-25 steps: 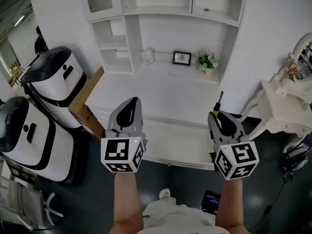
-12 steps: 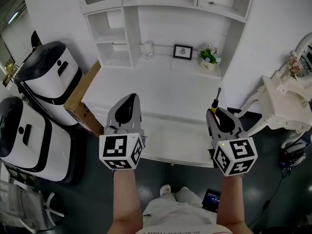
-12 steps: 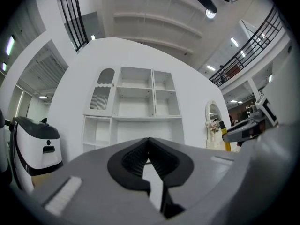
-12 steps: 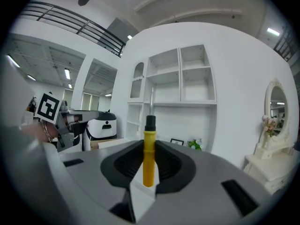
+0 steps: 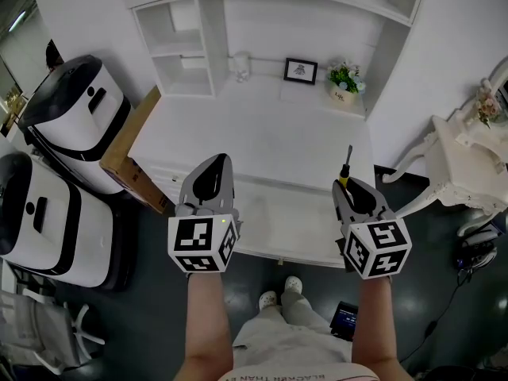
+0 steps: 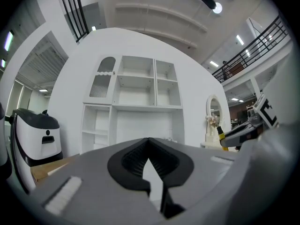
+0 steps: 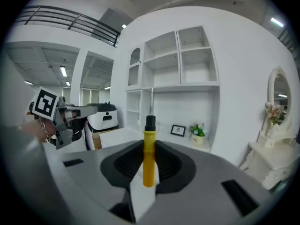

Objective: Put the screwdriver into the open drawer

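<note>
head view: beyond the fingertips of the right gripper (image 5: 350, 187), only the thin shaft and black-and-yellow top of the screwdriver (image 5: 345, 170) show; the rest of its handle is hidden between the fingers. parts of the open drawer (image 5: 295, 230) are covered by both grippers, its left part by the left gripper (image 5: 213, 165). far past the fingertips, the print in the picture frame (image 5: 300, 71) is too small to tell. the white machine (image 5: 32, 213), left of the left fingers, and the ornate side table (image 5: 464, 161), right of the right fingers, are cut off by the picture's edges. right gripper view: the shaft's tip fades into the white shelving (image 7: 161, 64).
</note>
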A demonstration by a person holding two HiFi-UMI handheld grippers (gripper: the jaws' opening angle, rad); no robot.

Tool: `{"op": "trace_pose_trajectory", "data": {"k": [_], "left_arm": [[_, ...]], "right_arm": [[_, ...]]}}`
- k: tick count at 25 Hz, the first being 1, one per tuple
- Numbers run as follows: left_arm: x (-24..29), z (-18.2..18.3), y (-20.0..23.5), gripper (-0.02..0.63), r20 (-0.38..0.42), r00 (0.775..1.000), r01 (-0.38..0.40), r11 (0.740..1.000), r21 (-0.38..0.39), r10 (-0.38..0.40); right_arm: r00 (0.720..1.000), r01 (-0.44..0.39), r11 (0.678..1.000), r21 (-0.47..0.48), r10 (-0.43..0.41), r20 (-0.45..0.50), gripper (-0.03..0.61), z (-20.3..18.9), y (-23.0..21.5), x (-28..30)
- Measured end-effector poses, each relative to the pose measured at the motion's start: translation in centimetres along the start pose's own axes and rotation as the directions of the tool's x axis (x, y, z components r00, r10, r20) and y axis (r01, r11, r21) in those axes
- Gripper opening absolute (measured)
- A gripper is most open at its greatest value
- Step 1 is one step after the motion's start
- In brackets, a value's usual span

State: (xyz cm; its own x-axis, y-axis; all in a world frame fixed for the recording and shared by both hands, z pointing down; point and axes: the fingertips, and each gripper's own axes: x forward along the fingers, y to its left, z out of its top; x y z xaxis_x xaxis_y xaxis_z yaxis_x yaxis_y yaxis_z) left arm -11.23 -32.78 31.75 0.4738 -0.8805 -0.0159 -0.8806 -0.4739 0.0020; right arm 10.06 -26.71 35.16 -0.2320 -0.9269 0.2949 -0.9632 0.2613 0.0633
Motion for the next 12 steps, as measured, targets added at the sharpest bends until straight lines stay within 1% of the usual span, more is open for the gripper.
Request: {"op": "trace_pose_trajectory", "data": {"k": [6, 12], "left_arm": [[1.2, -2.0, 0.1, 0.009, -0.047, 0.999, -0.009, 1.0, -0.008, 0.009], [2.3, -4.4, 0.4, 0.009, -0.105, 0.994, -0.02, 1.0, -0.008, 0.019]], "right_arm": [[0.997, -0.024, 0.999, 0.029, 0.025, -0.067, 0.078, -2.4, -0.5, 2.3], [0.989, -0.05, 0.997, 0.057, 0.057, -0.138, 0.078, -5.0, -0.8, 4.4]]}}
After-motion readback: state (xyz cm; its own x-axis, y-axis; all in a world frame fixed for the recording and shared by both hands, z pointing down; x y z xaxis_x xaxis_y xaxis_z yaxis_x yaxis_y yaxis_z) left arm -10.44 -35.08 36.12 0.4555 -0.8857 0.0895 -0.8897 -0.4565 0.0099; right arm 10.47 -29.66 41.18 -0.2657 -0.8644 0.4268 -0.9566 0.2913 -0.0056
